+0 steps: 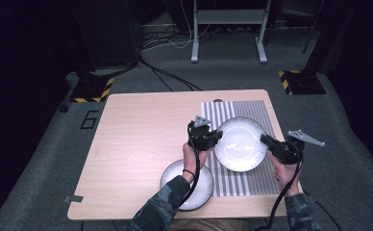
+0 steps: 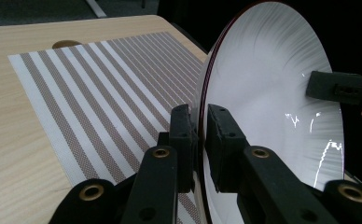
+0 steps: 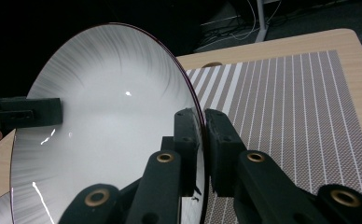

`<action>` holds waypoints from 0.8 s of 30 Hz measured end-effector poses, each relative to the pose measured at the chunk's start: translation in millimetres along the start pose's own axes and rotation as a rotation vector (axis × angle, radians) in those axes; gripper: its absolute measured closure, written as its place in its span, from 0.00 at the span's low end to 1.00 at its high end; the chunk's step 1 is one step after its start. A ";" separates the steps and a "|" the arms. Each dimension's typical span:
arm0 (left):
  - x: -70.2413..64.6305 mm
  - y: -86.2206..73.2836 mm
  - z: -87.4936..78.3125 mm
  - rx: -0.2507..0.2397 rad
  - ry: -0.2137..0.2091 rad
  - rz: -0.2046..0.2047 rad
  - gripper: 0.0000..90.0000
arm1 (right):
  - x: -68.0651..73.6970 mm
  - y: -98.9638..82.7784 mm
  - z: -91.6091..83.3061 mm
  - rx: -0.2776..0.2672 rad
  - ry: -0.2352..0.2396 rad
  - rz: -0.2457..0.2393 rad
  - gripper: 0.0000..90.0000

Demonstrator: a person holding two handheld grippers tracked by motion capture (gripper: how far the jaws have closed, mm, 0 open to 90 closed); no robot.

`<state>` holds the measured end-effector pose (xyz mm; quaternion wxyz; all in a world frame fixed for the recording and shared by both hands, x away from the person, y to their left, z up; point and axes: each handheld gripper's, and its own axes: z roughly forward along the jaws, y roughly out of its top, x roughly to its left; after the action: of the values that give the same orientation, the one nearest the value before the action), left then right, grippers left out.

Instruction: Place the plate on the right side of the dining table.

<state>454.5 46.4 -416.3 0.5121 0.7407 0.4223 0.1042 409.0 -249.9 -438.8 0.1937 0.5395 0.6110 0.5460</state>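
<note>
Both grippers pinch one white plate by its rim: my left gripper clamps the left edge, my right gripper the opposite one. I see it above the striped placemat at the table's right edge. A second plate sits at the near edge.

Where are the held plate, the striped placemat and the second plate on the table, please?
held plate [image 1: 240,142]: high view, on its white inner face.
striped placemat [image 2: 100,88]: left gripper view, on its bare striped middle.
second plate [image 1: 171,173]: high view, on its left rim area.
</note>
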 end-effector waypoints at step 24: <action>18.6 3.9 30.7 0.054 -0.004 -0.049 0.90 | -21.6 5.7 25.7 0.030 -0.011 0.014 0.92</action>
<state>486.0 39.0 -432.1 0.4951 0.7439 0.4418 0.0788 440.2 -257.9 -449.8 0.1850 0.5496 0.6142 0.5351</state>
